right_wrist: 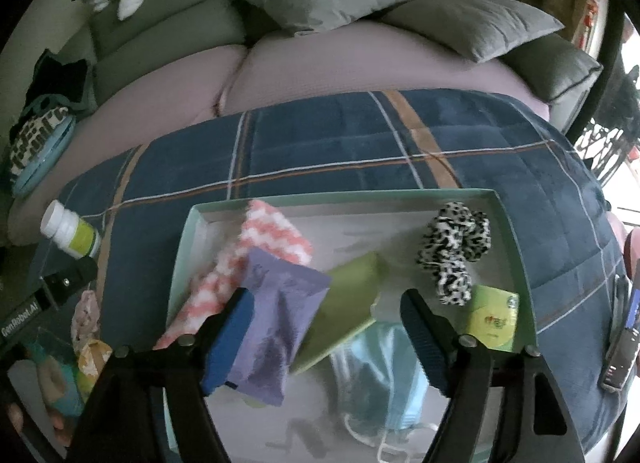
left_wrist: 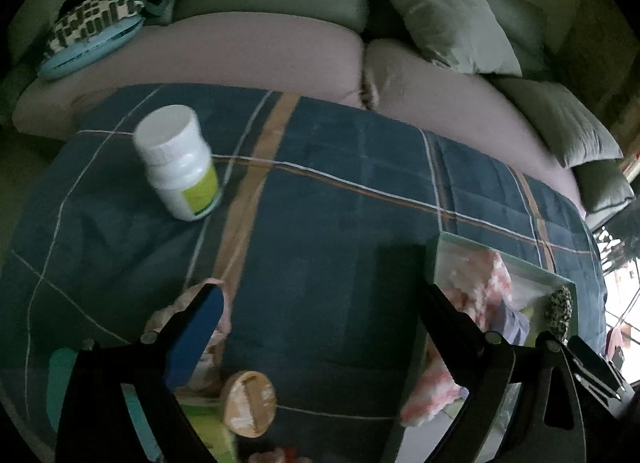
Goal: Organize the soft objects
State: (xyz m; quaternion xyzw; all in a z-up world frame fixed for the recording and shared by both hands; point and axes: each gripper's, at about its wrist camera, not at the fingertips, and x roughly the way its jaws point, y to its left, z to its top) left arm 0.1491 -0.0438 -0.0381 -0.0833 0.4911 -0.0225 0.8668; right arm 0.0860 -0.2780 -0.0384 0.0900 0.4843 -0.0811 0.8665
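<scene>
Nearest my right gripper [right_wrist: 328, 319] is a crinkly lilac foil pouch [right_wrist: 276, 327], soft-edged and blurred, lying against the blue pad of my left-hand finger; the jaws stand wide apart and I can't tell whether anything is actually held. Under it sits a flat olive-green packet [right_wrist: 352, 295] and a fuzzy pink-and-white zigzag knit cloth [right_wrist: 256, 251], all inside the shallow mint-rimmed tray [right_wrist: 344, 197] with a pale floor. A fluffy leopard-print scrunchie [right_wrist: 454, 243] lies toward the tray's right, a small glossy yellow-green box [right_wrist: 494, 319] just beside it, and a pale blue face mask [right_wrist: 380, 375] with white loops sits low in the tray (its bottom hidden by my fingers). My left gripper [left_wrist: 316, 327] hangs wide open over the navy plaid quilt [left_wrist: 340, 203], gripping nothing. A smooth white plastic bottle [left_wrist: 178, 161] with a lime label stands on the quilt, well apart from the tray. A round tan wooden disc [left_wrist: 250, 403] sits by my left finger; pink floral fabric [left_wrist: 220, 315] behind that finger is mostly hidden.
</scene>
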